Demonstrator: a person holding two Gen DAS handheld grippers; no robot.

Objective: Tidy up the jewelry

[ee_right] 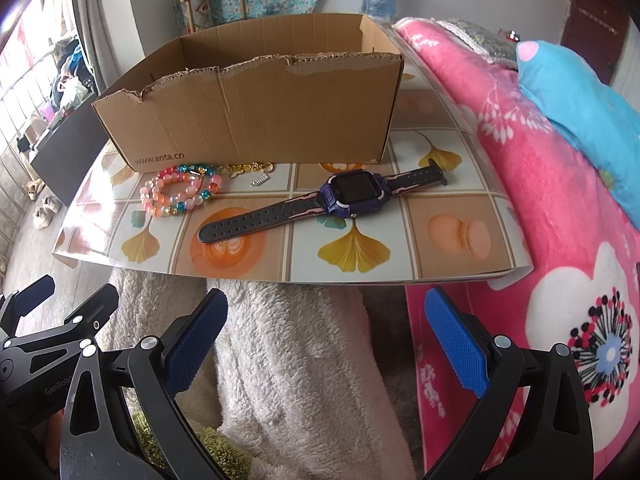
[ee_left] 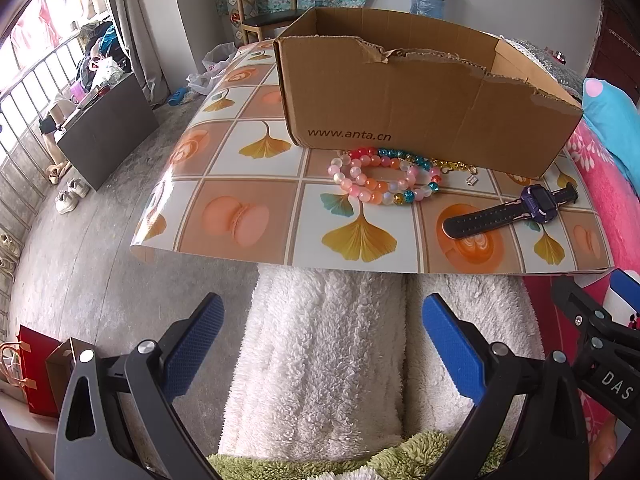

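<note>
Beaded bracelets (ee_left: 380, 178) look light, slippery and floppy, so each wide-open, empty hand-held gripper (ee_left: 322, 332) should pinch across a strand.

Both wrist views face box (ee_left: 420, 92), side-by-side.

Cardboard box (ee_right: 256, 120): open top, torn front rim, upright at the back of the worktop. Beaded bracelets (ee_right: 180, 194): pink, orange, white and blue beads, piled in loops just in front of the box. Gold chain (ee_right: 248, 168) beside them, against the box wall. Purple watch (ee_right: 352, 194), dark strap laid flat, lying diagonally, right of the bracelets.
</note>
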